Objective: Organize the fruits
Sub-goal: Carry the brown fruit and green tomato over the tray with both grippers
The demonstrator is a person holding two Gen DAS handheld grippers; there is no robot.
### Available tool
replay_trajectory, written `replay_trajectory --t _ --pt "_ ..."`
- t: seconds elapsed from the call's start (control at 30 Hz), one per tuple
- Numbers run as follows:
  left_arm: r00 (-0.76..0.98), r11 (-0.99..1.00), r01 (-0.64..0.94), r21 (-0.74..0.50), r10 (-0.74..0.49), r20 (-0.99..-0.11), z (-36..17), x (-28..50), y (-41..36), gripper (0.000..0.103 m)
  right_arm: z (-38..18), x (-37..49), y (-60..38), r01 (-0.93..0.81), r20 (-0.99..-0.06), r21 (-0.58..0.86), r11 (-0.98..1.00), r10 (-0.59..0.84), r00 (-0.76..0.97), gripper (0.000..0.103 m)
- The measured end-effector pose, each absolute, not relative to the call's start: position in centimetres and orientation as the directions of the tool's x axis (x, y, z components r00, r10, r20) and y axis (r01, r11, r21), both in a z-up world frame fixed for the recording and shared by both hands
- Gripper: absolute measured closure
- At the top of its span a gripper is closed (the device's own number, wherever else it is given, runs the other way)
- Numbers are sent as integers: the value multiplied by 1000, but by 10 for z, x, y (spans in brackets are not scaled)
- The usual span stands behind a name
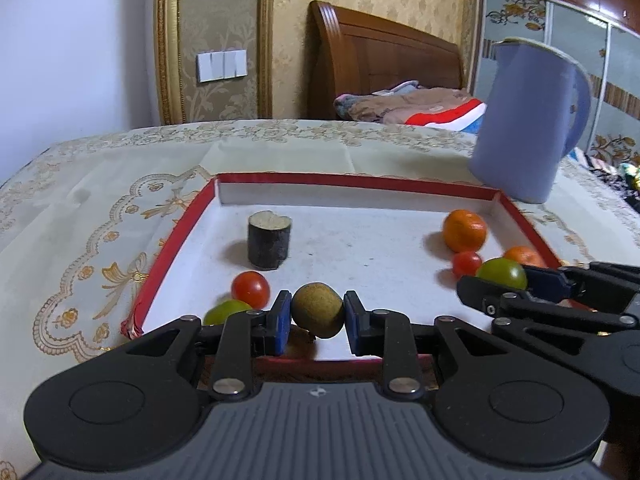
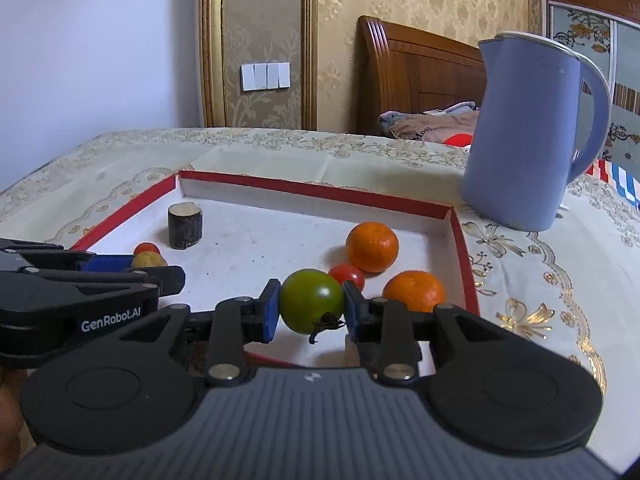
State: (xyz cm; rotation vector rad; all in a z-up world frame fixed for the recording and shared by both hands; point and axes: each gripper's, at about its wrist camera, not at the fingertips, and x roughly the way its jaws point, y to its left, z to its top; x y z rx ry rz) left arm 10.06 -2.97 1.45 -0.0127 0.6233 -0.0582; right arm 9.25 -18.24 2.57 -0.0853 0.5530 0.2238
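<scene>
My left gripper (image 1: 317, 312) is shut on a brown round fruit (image 1: 317, 310), held just above the near edge of the red-rimmed white tray (image 1: 360, 181). My right gripper (image 2: 308, 306) is shut on a green tomato (image 2: 311, 300) over the tray's near right part. In the left wrist view, a red cherry tomato (image 1: 251, 289) and a green tomato (image 1: 224, 312) lie at the near left, and a dark cut cane piece (image 1: 269, 245) stands behind them. In the right wrist view, two oranges (image 2: 372, 246) (image 2: 414, 290) and a red cherry tomato (image 2: 347, 275) lie at the right.
A blue kettle (image 2: 524, 132) stands on the patterned tablecloth (image 2: 540, 264) just beyond the tray's far right corner. A wooden bed headboard (image 2: 416, 72) with bedding is behind the table. The wall with a light switch (image 2: 265, 76) is at the back.
</scene>
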Motion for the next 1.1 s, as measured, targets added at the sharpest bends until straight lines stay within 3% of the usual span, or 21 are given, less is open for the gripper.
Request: replay_trajectory --t 0.4,1.1 --pt "818 1000 20 2 -15 -575 11 120 -29 76 14 113 -173 -235 -574 -29 972 176 800 73" --pt "839 1000 -22 5 21 -544 11 134 -23 76 15 126 -160 -223 -542 -97 970 136 829 72"
